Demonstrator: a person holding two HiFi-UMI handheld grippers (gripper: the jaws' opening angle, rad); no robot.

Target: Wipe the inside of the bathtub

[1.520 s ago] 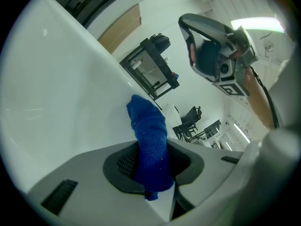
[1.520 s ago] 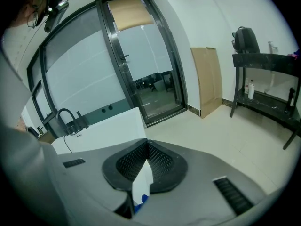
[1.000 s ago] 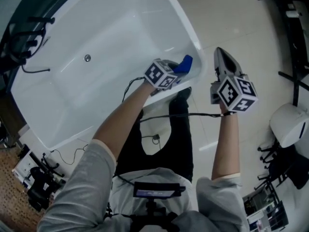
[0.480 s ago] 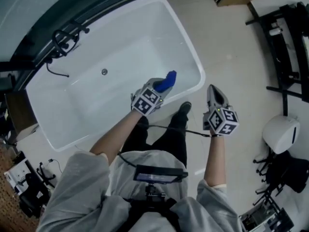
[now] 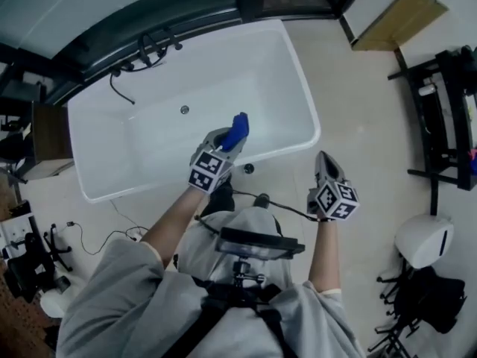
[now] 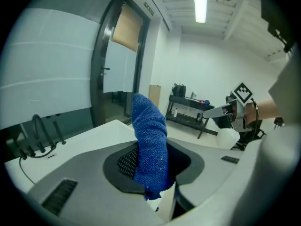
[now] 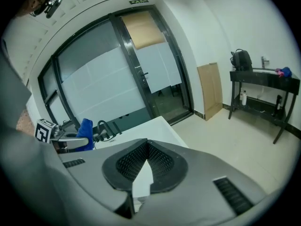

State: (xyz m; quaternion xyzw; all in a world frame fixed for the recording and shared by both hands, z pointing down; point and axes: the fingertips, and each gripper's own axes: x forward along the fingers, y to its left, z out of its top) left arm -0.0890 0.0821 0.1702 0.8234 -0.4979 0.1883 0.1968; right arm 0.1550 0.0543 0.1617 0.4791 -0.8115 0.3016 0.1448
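Blue cloth (image 6: 150, 140) clamped in your left tool (image 5: 222, 142) over bathtub (image 5: 134, 148); right tool (image 5: 323, 159) jaws together, empty.

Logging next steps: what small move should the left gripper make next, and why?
Probably lower the left gripper into the bathtub until the blue cloth meets the inner wall. The gripper is shut on the cloth, which sticks up in open air near the tub's near rim, touching nothing. The right gripper is shut and empty.
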